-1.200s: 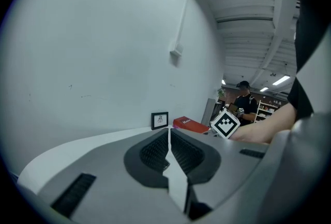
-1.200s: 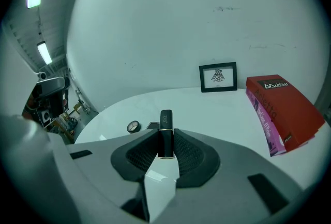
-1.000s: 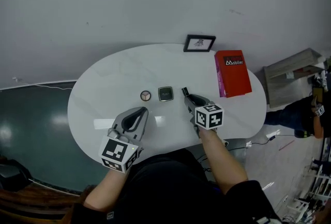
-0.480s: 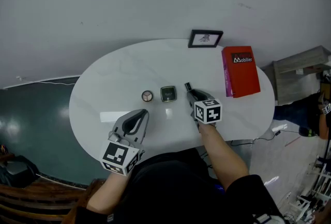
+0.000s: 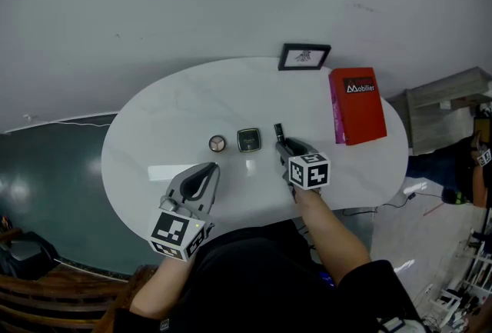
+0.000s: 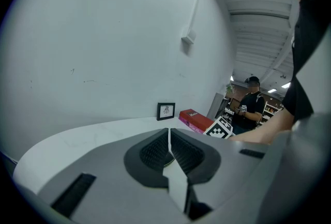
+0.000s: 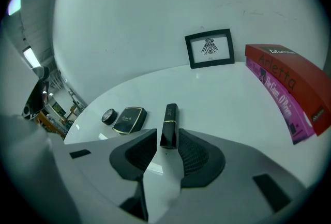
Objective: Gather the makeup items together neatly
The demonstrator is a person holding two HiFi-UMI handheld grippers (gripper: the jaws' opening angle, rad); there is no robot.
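Right gripper jaws are opening around the black lipstick, which looks set down on the tabletop just right of the square compact and the round compact. Clear both pads, then back straight out so it doesn't roll. Left gripper jaws are together and empty, near the front edge. Red book is well clear, leaving ample room.

Seemingly a shop; stocked shelves behind.

Black lipstick, square black compact and small round pot lie apart in one row.
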